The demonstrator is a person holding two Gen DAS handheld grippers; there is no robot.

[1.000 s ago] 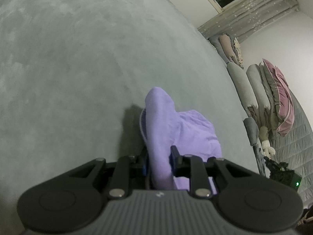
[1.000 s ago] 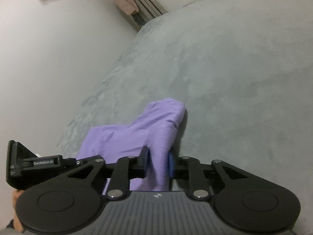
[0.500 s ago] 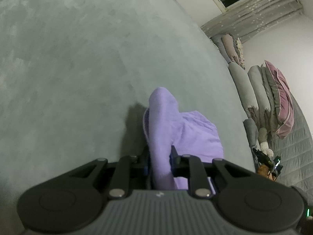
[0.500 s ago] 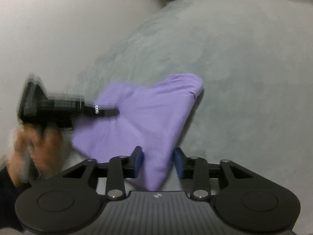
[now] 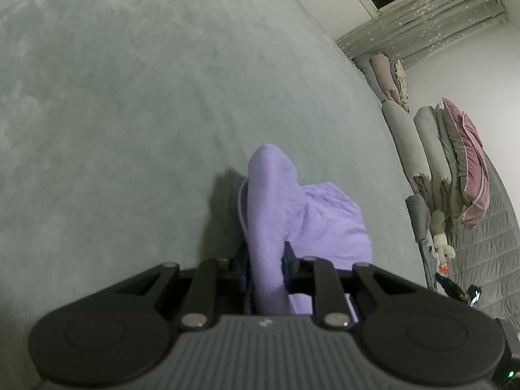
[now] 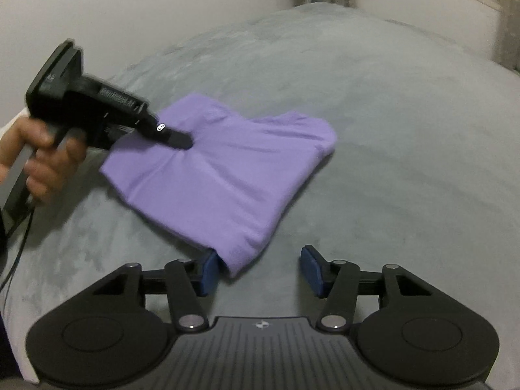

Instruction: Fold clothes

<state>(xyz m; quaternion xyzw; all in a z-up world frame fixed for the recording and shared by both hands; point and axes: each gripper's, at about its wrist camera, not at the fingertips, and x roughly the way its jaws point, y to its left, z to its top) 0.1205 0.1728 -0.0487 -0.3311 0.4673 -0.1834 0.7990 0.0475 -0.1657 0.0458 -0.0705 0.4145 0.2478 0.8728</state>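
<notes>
1. A folded purple garment (image 6: 224, 175) lies on a grey carpet (image 6: 406, 136), its layers doubled over.
2. The left gripper (image 5: 265, 269) is clamped on a raised fold of the garment, which stands up between its pads.
3. In the right wrist view that gripper pinches the cloth at the far left edge, with a hand (image 6: 42, 159) around its handle.
4. The right gripper (image 6: 260, 271) has its jaws opening; the garment's near corner sits beside the left pad, the right pad clear of it.
5. Pillows (image 5: 432, 159) are stacked along the wall.
</notes>
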